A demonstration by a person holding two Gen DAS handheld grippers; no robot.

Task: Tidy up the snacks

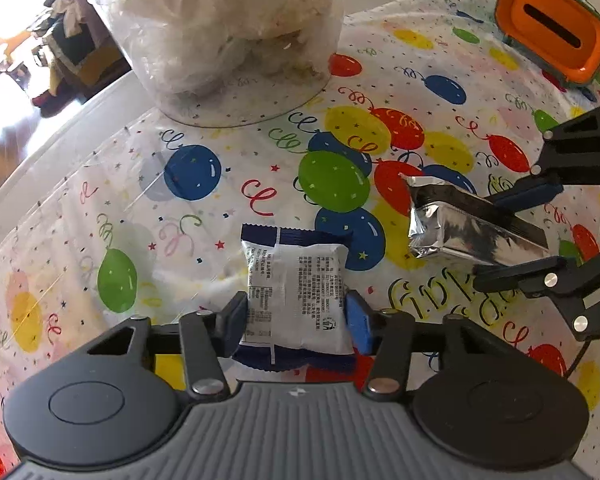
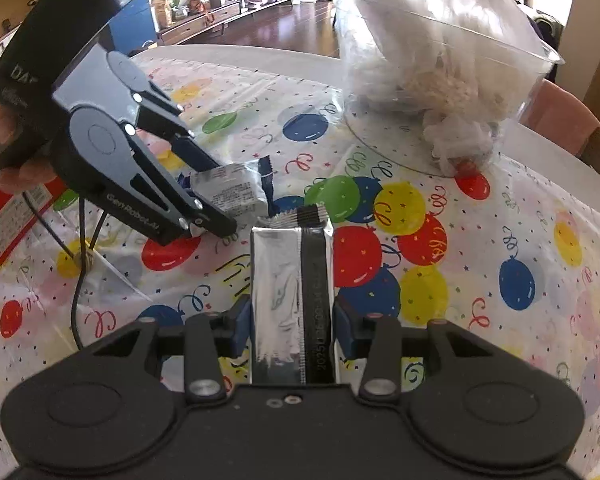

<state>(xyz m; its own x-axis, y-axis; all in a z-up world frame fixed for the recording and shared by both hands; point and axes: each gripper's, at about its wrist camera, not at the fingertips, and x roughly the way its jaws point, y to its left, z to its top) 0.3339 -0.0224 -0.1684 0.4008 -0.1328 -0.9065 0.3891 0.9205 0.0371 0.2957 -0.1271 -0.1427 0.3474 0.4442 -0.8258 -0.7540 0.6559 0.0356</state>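
My left gripper [image 1: 296, 316] is shut on a white and dark-blue snack packet [image 1: 296, 296], held just above the balloon-print tablecloth [image 1: 220, 184]. My right gripper [image 2: 292, 320] is shut on a silver foil snack bar [image 2: 292, 292] with a black strip. In the left wrist view the right gripper [image 1: 516, 240] comes in from the right with the silver bar [image 1: 456, 228]. In the right wrist view the left gripper [image 2: 216, 204] shows at the left with its packet [image 2: 232, 194]. A clear plastic bowl [image 1: 228, 32] holding white bagged snacks stands at the far side, and also shows in the right wrist view [image 2: 440, 76].
An orange and green container [image 1: 552, 28] stands at the far right of the table. A red box [image 2: 8, 220] lies at the left edge in the right wrist view. A black cable [image 2: 76, 296] trails over the cloth. The table edge [image 1: 60, 132] curves at the left.
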